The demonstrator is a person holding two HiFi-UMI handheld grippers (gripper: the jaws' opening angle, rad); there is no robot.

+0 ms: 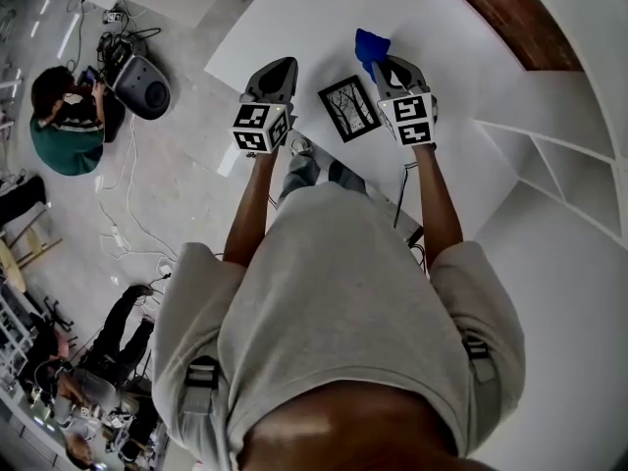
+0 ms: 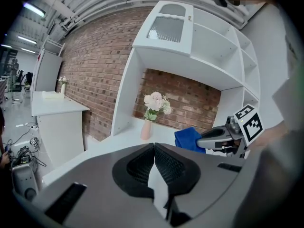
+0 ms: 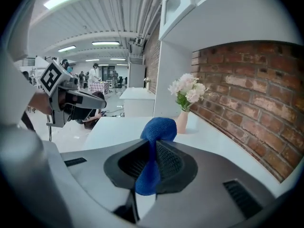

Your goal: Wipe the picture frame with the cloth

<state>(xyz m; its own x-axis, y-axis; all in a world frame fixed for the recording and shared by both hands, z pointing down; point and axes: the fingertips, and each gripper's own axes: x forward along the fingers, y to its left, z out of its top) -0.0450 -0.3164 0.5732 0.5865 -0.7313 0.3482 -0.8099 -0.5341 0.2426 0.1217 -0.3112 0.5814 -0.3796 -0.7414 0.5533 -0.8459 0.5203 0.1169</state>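
A black-framed picture [image 1: 349, 108] lies flat on the white table [image 1: 432, 27] in the head view, between the two grippers. My right gripper [image 3: 154, 146] is shut on a blue cloth [image 3: 156, 142], which bulges out past its jaws; the cloth [image 1: 371, 47] shows just beyond that gripper [image 1: 381, 65], up and right of the frame. My left gripper [image 1: 280, 67] hovers left of the frame near the table's edge; in its own view the jaws [image 2: 154, 148] meet with nothing between them. The blue cloth [image 2: 189, 137] and right gripper show at that view's right.
A pink vase with pale flowers [image 2: 151, 114] stands on the table before the brick wall. White shelving [image 1: 549, 135] rises at the right. On the floor to the left are cables, a grey machine [image 1: 145, 84] and a seated person [image 1: 64, 116].
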